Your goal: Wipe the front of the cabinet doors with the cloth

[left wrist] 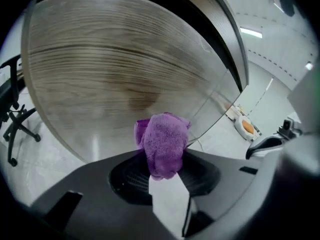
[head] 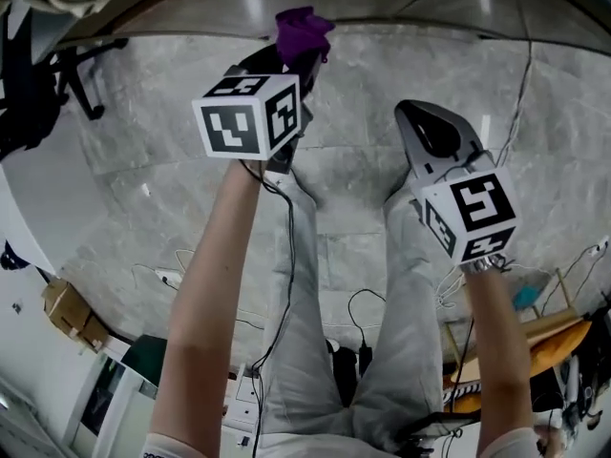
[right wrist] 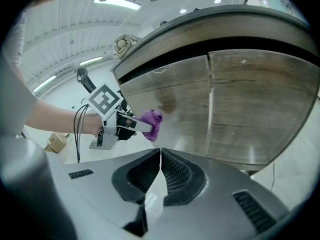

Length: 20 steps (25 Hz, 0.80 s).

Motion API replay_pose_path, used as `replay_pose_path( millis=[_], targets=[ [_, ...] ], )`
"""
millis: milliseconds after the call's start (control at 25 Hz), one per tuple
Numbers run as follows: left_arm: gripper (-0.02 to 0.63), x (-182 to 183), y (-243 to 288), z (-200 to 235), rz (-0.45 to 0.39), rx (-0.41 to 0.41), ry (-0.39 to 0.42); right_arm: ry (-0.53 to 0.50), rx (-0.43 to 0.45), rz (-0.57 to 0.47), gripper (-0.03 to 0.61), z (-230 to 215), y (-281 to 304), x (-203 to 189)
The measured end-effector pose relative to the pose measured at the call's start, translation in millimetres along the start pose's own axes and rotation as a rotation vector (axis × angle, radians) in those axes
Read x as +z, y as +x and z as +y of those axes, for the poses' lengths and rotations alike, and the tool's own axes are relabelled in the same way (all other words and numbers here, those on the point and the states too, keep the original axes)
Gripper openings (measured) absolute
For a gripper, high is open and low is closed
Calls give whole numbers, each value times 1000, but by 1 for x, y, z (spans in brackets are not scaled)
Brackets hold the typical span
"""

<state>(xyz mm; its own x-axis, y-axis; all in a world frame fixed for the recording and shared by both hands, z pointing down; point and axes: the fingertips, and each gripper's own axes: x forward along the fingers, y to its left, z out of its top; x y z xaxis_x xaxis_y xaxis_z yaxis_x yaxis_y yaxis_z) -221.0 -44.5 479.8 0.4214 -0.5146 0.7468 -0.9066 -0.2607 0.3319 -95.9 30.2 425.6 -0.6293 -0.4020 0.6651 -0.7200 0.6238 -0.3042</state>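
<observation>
A purple cloth point(left wrist: 162, 144) is bunched between the jaws of my left gripper point(left wrist: 165, 178), which is shut on it. The cloth is held up close to the wood-grain cabinet door point(left wrist: 120, 69); whether it touches cannot be told. In the head view the cloth point(head: 302, 31) sticks out past the left gripper point(head: 294, 63) towards the cabinet's base. My right gripper point(right wrist: 160, 151) is shut on nothing, back from the doors point(right wrist: 250, 104). It looks at the left gripper point(right wrist: 145, 127) and the cloth point(right wrist: 152, 121) before the left door. In the head view the right gripper point(head: 420, 114) hangs over the floor.
An office chair point(left wrist: 15, 119) stands left of the cabinet. Cables point(head: 286, 284) and a cardboard box point(head: 72, 313) lie on the marble floor around the person's legs point(head: 401, 313). A coiled bundle point(right wrist: 125, 44) rests on the cabinet top. A seam point(right wrist: 209, 104) divides the two doors.
</observation>
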Motion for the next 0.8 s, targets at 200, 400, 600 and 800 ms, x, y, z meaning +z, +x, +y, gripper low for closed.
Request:
replay_pose_path(
  millis=[200,400,600,800],
  targets=[
    [138,7,46,-67,30,-51,42,79,-65,-21,29,-57,-43,-18],
    [138,22,94,-114,54,-83,96,145,-114,-43,29,-108,-70,-35],
    [138,25,131,-131,84,-81,109,198,-142,-46,29,-140,-74,-48],
    [139,26,138,-114,77,-54,36,184,-129,-33,29,-143,-65,-47]
  ],
)
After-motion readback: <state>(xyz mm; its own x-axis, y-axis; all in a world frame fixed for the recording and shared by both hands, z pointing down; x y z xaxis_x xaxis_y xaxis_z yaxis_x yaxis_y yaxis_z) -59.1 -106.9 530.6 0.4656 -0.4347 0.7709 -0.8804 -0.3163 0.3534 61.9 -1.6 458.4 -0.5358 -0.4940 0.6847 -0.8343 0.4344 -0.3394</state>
